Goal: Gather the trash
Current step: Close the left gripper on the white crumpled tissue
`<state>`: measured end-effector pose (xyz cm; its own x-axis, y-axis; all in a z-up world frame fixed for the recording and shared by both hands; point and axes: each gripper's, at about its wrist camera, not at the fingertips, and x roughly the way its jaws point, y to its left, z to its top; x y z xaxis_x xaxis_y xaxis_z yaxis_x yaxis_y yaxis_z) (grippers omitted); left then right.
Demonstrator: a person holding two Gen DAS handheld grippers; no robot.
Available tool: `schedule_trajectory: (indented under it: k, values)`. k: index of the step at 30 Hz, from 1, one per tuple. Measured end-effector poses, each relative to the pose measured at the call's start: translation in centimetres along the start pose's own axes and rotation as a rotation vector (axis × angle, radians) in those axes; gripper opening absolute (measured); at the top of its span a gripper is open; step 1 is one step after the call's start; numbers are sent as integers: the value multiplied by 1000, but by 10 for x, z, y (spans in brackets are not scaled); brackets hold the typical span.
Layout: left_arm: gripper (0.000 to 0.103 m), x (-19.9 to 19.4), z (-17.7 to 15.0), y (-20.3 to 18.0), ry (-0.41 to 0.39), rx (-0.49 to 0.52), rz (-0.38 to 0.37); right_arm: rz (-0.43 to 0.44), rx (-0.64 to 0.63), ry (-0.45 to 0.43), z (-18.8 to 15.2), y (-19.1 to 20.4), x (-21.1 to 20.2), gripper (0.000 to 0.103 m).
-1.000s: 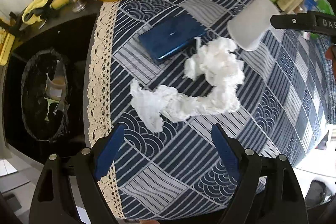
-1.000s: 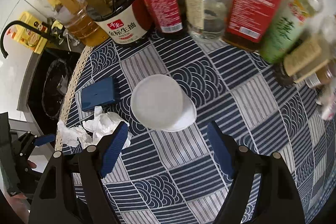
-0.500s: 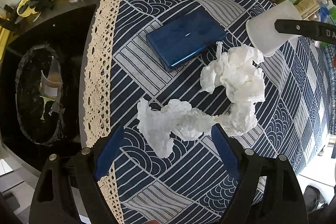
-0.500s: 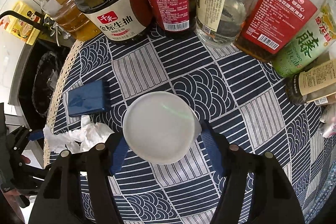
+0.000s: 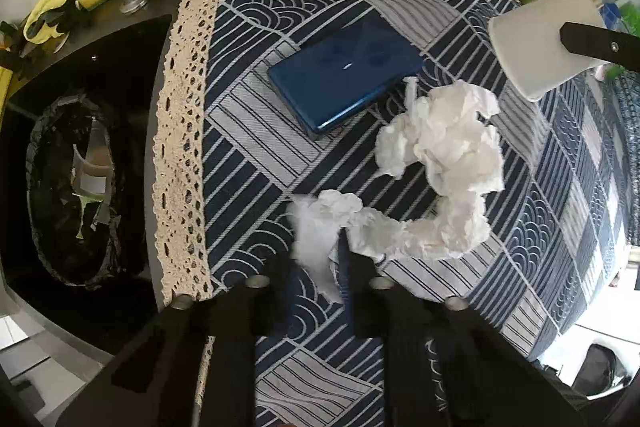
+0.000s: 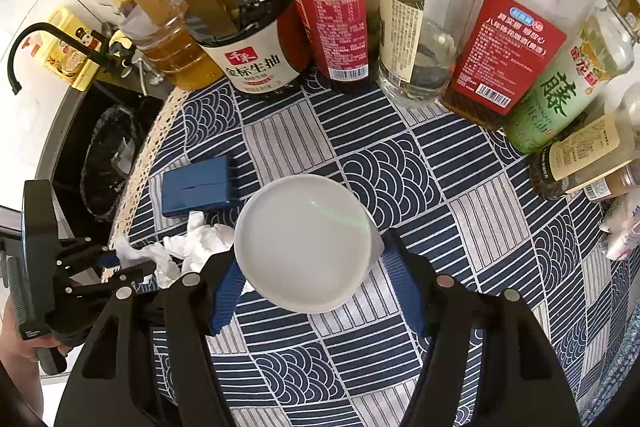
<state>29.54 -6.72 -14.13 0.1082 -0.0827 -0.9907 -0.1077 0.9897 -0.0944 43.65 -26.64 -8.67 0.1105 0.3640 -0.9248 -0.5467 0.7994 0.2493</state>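
A long crumpled white tissue (image 5: 440, 155) lies on the blue patterned tablecloth (image 5: 248, 155). My left gripper (image 5: 320, 267) points straight down over the tissue's near end. Its jaws are closing, with that end pinched between the blue pads. In the right wrist view the same gripper (image 6: 116, 267) shows at the left edge on the tissue (image 6: 200, 243). My right gripper (image 6: 316, 287) is shut on a white paper cup (image 6: 304, 243), one pad on each side. From the left wrist view the cup (image 5: 536, 43) looks tilted.
A bin lined with a black bag (image 5: 68, 187) sits low to the left, past the cloth's lace edge (image 5: 180, 147). A glossy blue box (image 5: 344, 75) lies behind the tissue. Several sauce and oil bottles (image 6: 340, 19) line the back of the table.
My left gripper's jaws have come together on the near end of the tissue. My right gripper has closed on the cup and raised it slightly.
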Motion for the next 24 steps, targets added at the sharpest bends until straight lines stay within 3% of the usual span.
schedule_trajectory:
  k: [12,24]
  values:
    - [11,-33,-22,9,-67,9,-33,0,-12,-26,-15,16,-20,65]
    - [11,-87,-54,22,-169,-8,-41,20,-77,-52,-24,69,-38,65]
